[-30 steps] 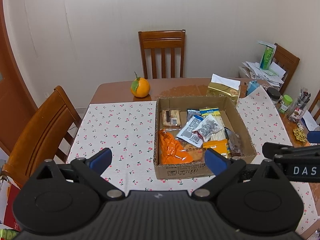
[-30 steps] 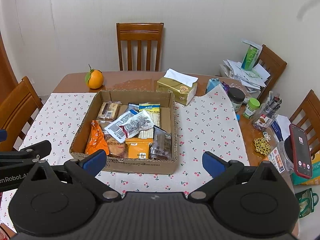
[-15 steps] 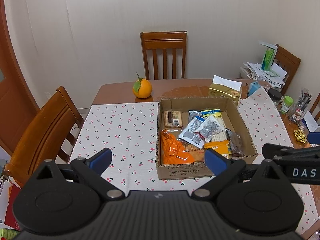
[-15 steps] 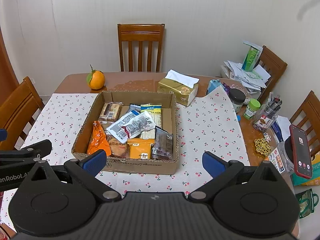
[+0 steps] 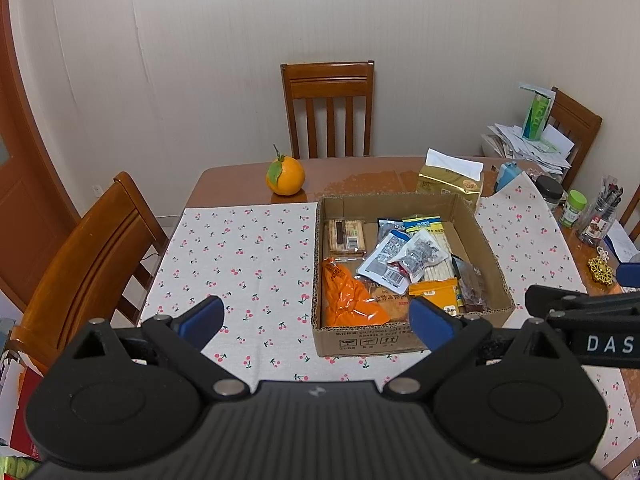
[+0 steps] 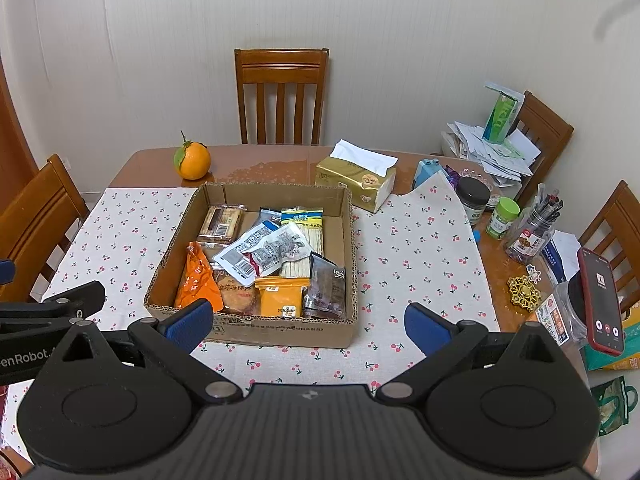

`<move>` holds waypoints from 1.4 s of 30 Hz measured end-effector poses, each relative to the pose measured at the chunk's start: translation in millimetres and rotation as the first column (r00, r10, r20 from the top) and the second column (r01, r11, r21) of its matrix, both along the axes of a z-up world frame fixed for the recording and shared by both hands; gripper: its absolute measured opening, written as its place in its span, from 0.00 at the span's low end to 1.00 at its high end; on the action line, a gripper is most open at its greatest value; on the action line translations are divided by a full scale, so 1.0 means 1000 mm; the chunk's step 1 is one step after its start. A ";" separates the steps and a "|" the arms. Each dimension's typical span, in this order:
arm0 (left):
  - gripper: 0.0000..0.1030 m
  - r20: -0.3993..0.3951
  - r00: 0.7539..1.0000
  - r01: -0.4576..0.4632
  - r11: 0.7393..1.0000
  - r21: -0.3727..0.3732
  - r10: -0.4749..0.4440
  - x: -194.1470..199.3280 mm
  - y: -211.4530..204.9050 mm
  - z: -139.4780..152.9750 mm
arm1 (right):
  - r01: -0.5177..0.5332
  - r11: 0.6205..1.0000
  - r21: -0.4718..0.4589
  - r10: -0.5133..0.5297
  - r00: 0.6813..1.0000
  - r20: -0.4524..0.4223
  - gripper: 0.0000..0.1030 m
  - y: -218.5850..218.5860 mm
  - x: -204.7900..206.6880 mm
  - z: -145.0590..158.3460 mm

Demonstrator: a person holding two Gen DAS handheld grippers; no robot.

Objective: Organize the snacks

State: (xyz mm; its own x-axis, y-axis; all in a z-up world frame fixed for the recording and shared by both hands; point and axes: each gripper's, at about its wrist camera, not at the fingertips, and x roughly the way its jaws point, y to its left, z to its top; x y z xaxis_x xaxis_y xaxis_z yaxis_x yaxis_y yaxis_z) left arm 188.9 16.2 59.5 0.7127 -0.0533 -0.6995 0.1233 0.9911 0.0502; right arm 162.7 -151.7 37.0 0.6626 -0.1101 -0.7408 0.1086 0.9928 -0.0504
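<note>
Both claws hang above the near edge of the brown wooden worktop [image 6: 256, 164], each spread wide with nothing between its blue-padded fingers. The left claw [image 5: 316, 322] sits over the white cherry-print tablecloth [image 5: 244, 248], its right finger in front of the near left corner of the shallow open cardboard box [image 6: 280, 330]. The right claw [image 6: 308, 322] sits in front of the box's near wall, its fingers to either side of it.

The box rests on the cloth in the middle of the worktop and holds the snacks in a loose heap: a crumpled orange foil bag [image 6: 198, 280] at the near left, a clear pack of brown biscuits [image 6: 222, 222] at the far left, two silver-white printed pouches [image 6: 264, 254] overlapping in the centre, a small yellow-orange sachet [image 6: 280, 300] at the near wall, and a dark see-through packet [image 6: 326, 290] tilted against the right side.

Beyond the box, an orange fruit with a green leaf [image 6: 192, 160] stands on bare wood, and a gold tissue pack [image 6: 354, 182] lies just beside the far right corner.
</note>
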 end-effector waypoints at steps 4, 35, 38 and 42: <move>0.96 -0.002 1.000 -0.001 1.000 -0.002 0.001 0.000 0.000 0.000 | 0.000 1.000 0.000 0.000 1.000 0.000 1.00 0.000 0.000 0.000; 0.95 -0.003 1.000 -0.005 1.000 -0.002 0.005 0.002 0.000 0.000 | 0.000 1.000 -0.003 0.000 1.000 -0.003 1.00 -0.001 0.003 0.001; 0.95 -0.003 1.000 -0.005 1.000 -0.001 0.005 0.002 0.000 0.000 | 0.000 1.000 -0.004 0.000 1.000 -0.001 1.00 -0.001 0.003 0.001; 0.95 -0.002 1.000 -0.005 1.000 -0.002 0.005 0.002 0.000 0.000 | -0.001 1.000 -0.007 0.001 1.000 0.000 1.00 -0.001 0.003 0.000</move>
State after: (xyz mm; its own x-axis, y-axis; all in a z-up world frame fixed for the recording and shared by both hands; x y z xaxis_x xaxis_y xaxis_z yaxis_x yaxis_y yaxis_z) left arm 190.9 15.9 59.2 0.7115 -0.0508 -0.7009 0.1183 0.9918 0.0482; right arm 166.1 -153.2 37.4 0.6629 -0.1147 -0.7399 0.1081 0.9925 -0.0570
